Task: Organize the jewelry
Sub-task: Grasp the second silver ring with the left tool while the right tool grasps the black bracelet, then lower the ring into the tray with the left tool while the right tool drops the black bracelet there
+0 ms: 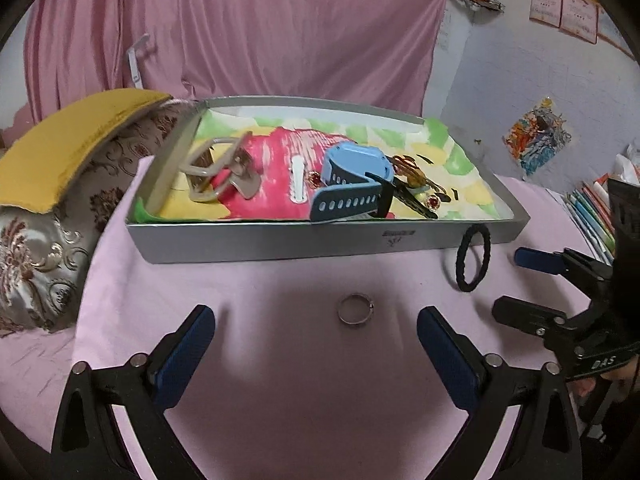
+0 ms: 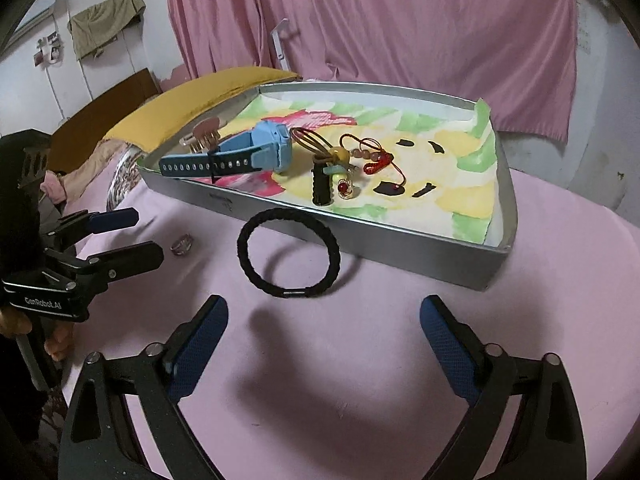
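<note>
Left hand-held gripper gapes; ring blurred.

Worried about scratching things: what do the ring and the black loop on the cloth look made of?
The ring looks like polished silvery metal, judging by its glints. The black loop looks like braided fabric elastic, matte and ridged, with a small metal-looking clasp.

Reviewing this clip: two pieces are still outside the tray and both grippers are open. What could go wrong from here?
1. The ring lies flat on soft pink cloth; the left gripper may pinch fabric or flick the ring away.
2. The black hair band leans on the tray wall; the right gripper might nudge the tray while grasping.
3. The grippers are near each other and might collide.
</note>
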The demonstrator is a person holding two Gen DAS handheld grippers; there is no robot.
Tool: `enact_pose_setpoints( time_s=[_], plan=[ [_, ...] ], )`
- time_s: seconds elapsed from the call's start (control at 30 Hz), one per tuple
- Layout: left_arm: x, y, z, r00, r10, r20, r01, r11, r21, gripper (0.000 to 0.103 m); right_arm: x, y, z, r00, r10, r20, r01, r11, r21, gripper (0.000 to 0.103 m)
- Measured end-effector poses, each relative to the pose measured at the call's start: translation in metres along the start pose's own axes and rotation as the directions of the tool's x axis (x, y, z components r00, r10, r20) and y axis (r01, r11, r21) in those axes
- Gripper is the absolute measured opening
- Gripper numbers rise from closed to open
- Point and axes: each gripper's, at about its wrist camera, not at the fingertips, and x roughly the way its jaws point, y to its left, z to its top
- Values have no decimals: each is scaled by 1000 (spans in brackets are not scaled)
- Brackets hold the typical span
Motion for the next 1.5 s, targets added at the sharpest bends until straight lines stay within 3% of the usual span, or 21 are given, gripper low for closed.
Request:
enact_pose_setpoints(
  time_s=[0.13,0.23,0.37,0.43,0.6,0.9,1.07,1.37,1.5],
  plan=[
    [5,-3,0,999,-22,-28,23,1000,12,81,4,-1,5,1000,3,-8,-3,1000,1,67],
    [8,-8,0,999,-29,-44,31,999,35,75,9,-4,9,1000,22,-18,-21,1000,12,56],
    [10,-17,1,998,-42,-50,45,997,66,66,12,-5,12,999,32,-15,-32,999,21,52],
    [11,-22,2,998,-39,-54,44,995,88,59,13,-6,13,999,37,-13,-36,999,25,44],
    [12,-27,3,998,-30,-57,37,993,115,57,14,-7,13,999,50,-12,-49,998,34,31],
    [12,-30,3,999,5,-53,3,987,158,36,18,-5,14,997,77,-21,-77,997,28,12],
    [11,-36,1,998,20,-55,-8,978,207,19,18,-4,14,996,86,-24,-85,996,17,10],
    [6,-34,-1,998,-17,-53,26,981,193,19,10,1,11,996,84,4,-84,996,-12,5],
    [-4,-32,-2,999,-33,-3,33,984,177,19,-4,11,7,997,50,56,-47,997,-64,5]
  ],
)
